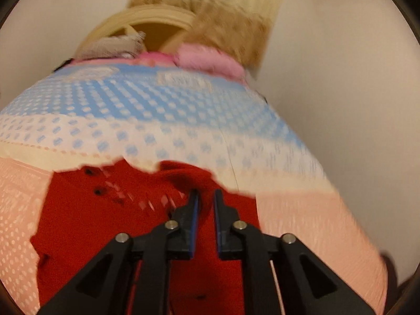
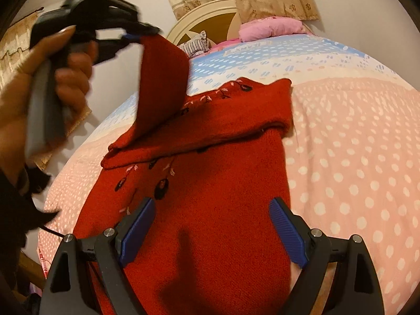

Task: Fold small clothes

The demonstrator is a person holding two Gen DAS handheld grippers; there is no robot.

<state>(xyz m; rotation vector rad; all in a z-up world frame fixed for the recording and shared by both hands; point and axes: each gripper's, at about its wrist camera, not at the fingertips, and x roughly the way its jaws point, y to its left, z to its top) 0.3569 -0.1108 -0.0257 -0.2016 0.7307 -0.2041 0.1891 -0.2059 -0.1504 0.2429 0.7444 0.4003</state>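
The red knitted garment [image 2: 199, 210] lies on the bed [image 2: 354, 157] near its foot edge, partly folded. The left tool [image 2: 136, 34] pinches one corner flap and holds it lifted above the rest. The right tool [image 2: 210, 225] hovers over the lower part, jaws wide, gripping nothing. The thin pinch looks risky: the flap could slip out and drop crooked, dragging the fold beneath askew.

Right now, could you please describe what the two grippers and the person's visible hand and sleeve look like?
Both grippers are black plastic with triangular cut-outs, silver pivot bolts and ribbed blue pads. The right gripper fills the bottom of its own view. The left gripper has a grey handle, gripped by a bare hand with long nails. A dark sleeve covers the wrist, and a thin black cable trails below.
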